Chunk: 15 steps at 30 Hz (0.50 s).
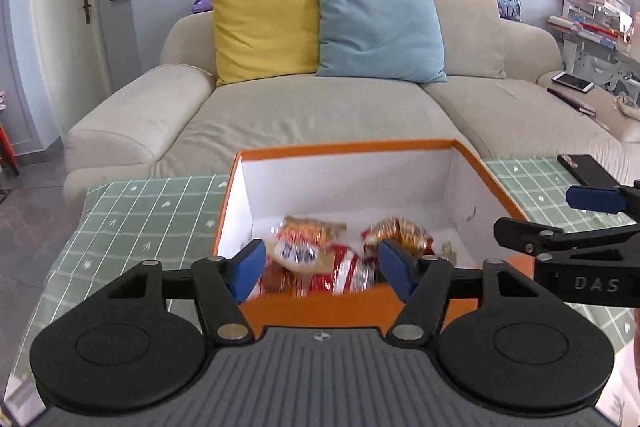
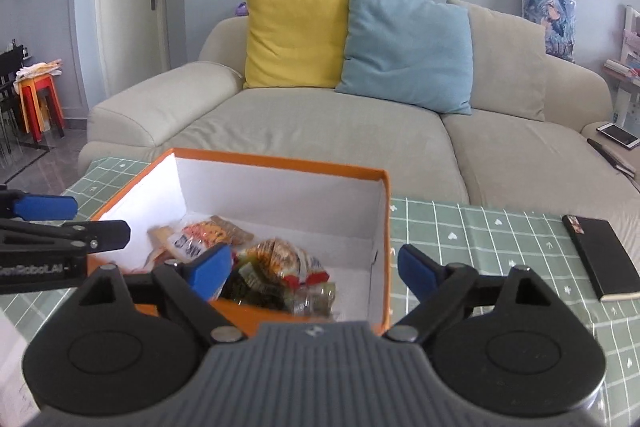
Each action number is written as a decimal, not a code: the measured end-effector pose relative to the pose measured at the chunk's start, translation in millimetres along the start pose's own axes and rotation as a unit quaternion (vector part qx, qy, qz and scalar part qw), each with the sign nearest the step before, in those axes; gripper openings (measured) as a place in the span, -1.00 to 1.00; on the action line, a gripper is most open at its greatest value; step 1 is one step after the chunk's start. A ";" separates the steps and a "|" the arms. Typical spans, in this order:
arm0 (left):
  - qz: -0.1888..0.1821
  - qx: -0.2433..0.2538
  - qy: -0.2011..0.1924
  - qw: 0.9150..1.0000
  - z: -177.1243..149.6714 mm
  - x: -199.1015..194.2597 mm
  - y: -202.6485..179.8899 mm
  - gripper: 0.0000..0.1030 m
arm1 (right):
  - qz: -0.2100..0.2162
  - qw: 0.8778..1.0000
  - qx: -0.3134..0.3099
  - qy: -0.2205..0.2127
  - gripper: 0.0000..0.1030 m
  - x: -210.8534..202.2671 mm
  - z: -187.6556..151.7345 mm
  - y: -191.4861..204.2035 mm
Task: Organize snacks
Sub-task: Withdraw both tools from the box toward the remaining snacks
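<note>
Snacks (image 1: 316,255) lie heaped in the orange box (image 1: 348,147) just beyond your left tongs (image 1: 320,267), whose blue pads are spread apart and hold nothing. Your right tongs (image 2: 316,271) are likewise spread and empty, with the pile just ahead of the left pad. Outward, the box sits on the green checked surface (image 2: 480,227), a black notebook (image 2: 600,255) to its right.

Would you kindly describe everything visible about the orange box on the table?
The orange box is an open, lidless rectangular carton, seemingly cardboard, orange outside and along the rim, white inside. It sits upright on the green checked tablecloth in front of the sofa. A pile of wrapped snacks lies in its near end; the far floor is bare. Both open grippers hover near it, apparently not touching.
</note>
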<state>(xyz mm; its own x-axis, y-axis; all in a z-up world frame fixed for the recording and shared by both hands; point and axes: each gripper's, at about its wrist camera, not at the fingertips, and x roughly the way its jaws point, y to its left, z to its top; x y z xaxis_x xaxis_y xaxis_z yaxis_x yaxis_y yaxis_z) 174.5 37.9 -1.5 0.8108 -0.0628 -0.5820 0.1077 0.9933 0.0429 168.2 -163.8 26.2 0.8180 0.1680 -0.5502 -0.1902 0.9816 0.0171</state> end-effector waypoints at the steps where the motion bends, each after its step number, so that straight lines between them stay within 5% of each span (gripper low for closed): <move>1: -0.006 0.001 0.009 1.000 -4.7 -2.7 -1.8 0.27 | 0.003 1.000 0.003 -0.002 0.70 -5.6 -5.8 -0.4; 3: -0.016 -0.009 0.021 1.000 -14.8 -8.1 -3.2 0.13 | 0.006 1.000 0.008 -0.006 0.70 -17.6 -18.5 -2.3; 15: -0.014 0.003 0.055 0.998 -76.4 -31.3 -16.9 0.15 | -0.007 1.000 -0.006 0.023 0.69 -53.0 -90.3 -6.8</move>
<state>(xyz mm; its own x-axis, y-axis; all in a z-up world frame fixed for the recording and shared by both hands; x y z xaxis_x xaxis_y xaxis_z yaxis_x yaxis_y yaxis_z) 103.4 30.5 -46.1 0.7392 -0.0781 -0.6690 0.1329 0.9906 0.0311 77.2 -187.6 -20.2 0.7953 0.1492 -0.5876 -0.1852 0.9827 -0.0011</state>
